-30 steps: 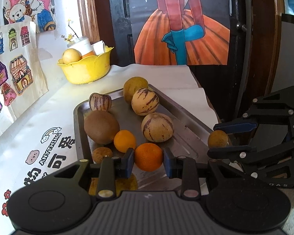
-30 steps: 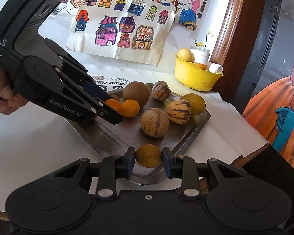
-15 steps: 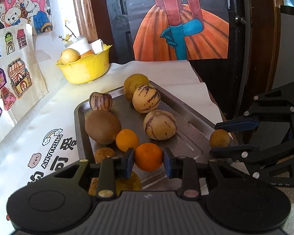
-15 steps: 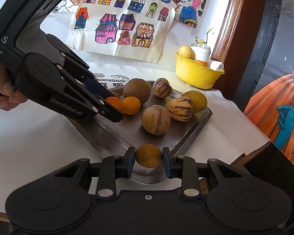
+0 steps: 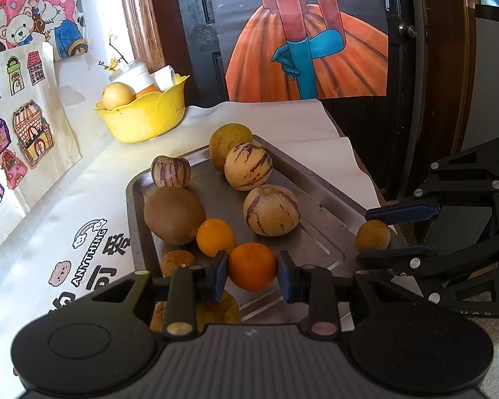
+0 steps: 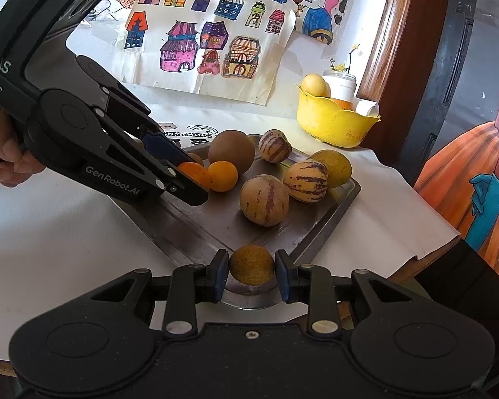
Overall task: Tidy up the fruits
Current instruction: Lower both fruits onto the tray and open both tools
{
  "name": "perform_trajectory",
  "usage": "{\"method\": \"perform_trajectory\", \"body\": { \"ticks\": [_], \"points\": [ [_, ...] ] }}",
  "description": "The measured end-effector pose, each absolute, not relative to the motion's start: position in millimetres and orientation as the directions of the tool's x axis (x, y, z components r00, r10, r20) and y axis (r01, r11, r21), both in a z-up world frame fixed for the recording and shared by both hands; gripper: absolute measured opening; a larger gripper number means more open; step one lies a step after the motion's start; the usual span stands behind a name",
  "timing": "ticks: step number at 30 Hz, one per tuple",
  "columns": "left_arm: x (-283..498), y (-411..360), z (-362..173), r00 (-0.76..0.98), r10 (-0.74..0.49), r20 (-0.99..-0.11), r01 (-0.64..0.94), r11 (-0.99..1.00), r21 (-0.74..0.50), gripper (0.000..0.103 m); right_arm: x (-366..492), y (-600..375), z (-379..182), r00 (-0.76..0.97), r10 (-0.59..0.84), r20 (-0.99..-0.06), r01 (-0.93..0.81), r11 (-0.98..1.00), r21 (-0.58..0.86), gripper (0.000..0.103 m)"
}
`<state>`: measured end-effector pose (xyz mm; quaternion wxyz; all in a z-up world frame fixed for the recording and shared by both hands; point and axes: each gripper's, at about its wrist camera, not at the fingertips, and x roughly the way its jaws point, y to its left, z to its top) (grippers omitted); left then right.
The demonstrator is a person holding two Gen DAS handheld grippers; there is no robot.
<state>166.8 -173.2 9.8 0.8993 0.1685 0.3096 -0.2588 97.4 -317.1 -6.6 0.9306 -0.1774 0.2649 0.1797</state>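
Between the pads of the left tool [image 5: 252, 272] sits an orange [image 5: 252, 266], clamped at its widest girth so the round skin cannot roll out, and carried low over the near end of the steel tray [image 5: 319, 196]. Off to that tool's right, the right tool [image 6: 252, 274] is closed on a small brown fruit [image 6: 252, 263], again gripped across the middle, poised at the tray's near corner. Both tools loaded, then, and my read is that each is mid-carry, waiting on a spot!

Just ahead of the left tool lies a second orange [image 5: 215, 236], touching a large brown kiwi-like fruit [image 5: 174, 214] beyond it, with another small brown fruit [image 5: 177, 262] tucked to the tool's left. Like seems to be gathering with like on that side. Further ahead, two striped melons [image 5: 271, 209] [image 5: 248, 166] line up down the tray's middle, a smaller purple-striped one [image 5: 170, 171] rests near the far left corner, and a yellow-green fruit [image 5: 230, 141] sits at the far edge. Well beyond, on the white-covered desk [image 5: 83, 199], a yellow bowl [image 5: 146, 118] holds a pale fruit and a jar. The held orange probably belongs beside its twin; nudging the kiwi-like fruit is the risk.
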Motion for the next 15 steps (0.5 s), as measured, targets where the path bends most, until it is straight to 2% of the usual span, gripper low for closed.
{"method": "perform_trajectory", "body": {
  "ticks": [15],
  "points": [
    [163.3,-175.3,12.2,0.679,-0.353,-0.644,0.574,0.802,0.165,0.039,93.3,-321.8,-3.2,0.806,0.229,-0.546,-0.404,0.887,-0.225,0.036]
  ]
}}
